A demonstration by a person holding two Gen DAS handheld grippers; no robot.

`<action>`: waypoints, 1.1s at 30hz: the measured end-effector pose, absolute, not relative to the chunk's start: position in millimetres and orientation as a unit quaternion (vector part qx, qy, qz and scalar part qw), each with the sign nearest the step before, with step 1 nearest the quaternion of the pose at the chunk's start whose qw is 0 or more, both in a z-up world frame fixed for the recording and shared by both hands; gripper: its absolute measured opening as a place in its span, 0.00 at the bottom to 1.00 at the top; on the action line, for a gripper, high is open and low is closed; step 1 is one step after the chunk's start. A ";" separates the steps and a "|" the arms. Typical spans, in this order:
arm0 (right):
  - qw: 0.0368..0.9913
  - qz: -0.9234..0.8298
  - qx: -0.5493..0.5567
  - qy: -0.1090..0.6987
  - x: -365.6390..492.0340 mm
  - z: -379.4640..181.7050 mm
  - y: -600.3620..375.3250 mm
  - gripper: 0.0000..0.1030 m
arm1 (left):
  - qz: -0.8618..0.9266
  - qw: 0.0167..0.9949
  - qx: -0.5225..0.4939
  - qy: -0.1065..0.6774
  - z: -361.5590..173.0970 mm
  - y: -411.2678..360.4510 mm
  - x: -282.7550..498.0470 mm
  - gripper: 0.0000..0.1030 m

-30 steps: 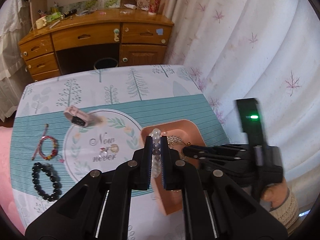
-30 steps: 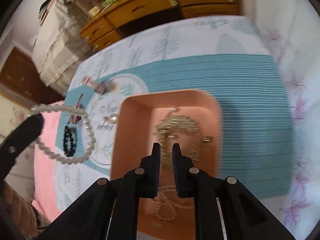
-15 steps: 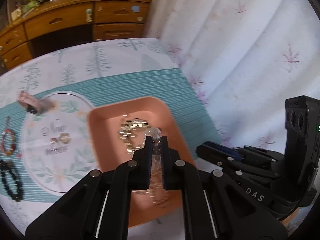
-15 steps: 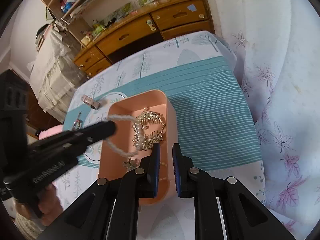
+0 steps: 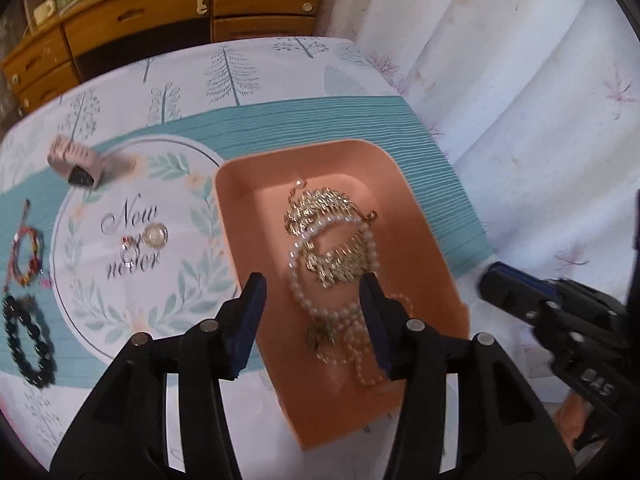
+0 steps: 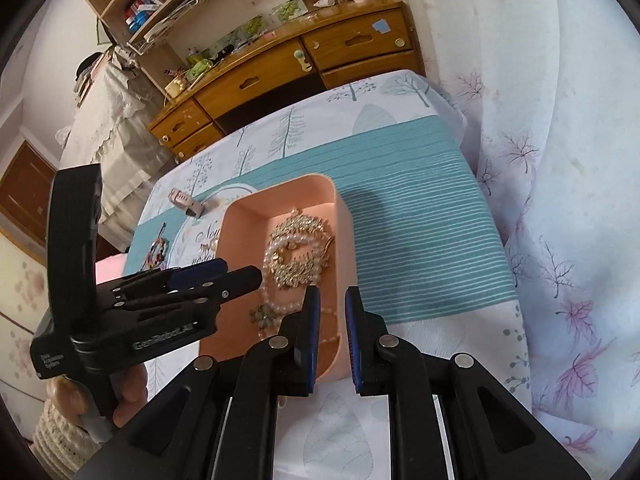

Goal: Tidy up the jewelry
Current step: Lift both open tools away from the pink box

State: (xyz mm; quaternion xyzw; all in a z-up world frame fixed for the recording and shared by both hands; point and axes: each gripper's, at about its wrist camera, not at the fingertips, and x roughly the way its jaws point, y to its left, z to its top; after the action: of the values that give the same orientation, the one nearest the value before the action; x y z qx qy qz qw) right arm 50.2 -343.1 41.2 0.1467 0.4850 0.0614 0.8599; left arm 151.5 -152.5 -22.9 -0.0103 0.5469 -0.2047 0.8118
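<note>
While your table wears a white cloth (image 5: 280, 76) printed with trees and a teal striped band, a wooden desk (image 6: 320, 60) with drawers stands beyond its far edge and a pale leaf-patterned curtain (image 5: 520, 100) hangs to the right. On that cloth sits the pink tray (image 5: 424, 232), its long side running away from you, slightly slanted. Inside the tray the pearl bracelet (image 5: 304, 280) lies in a loose loop draped over a gold necklace (image 5: 328, 216), with more pearls trailing toward the tray's near end. Your left gripper (image 5: 314, 304) hovers over the near part of the tray; its jaws have just been opening and stand well apart, nothing pressed between them, the bracelet lying below. Your right gripper (image 6: 332, 320) hangs by the tray's near right corner, jaws nearly together and empty. Left of the tray lie a pearl earring (image 5: 154, 235), a ring (image 5: 129, 249), a red bracelet (image 5: 28, 256), a black bead bracelet (image 5: 28, 340) and a pink watch (image 5: 78, 160).
</note>
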 end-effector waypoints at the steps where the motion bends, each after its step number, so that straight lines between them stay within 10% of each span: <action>1: 0.859 0.063 0.145 0.487 49.1 40.1 -339.7 0.13 | -0.206 0.813 -0.013 0.544 -20.6 -149.5 146.6 0.44; 33: 0.875 0.100 0.037 0.472 5.5 49.6 -228.0 0.23 | -0.036 0.882 -0.033 0.468 16.4 35.7 12.6 0.44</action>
State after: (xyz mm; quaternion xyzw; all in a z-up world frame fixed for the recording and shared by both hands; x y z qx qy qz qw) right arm 5.5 -228.0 49.6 0.0365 0.4725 0.1002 0.8749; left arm 12.6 35.7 16.4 -0.0325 0.4679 -0.0359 0.8825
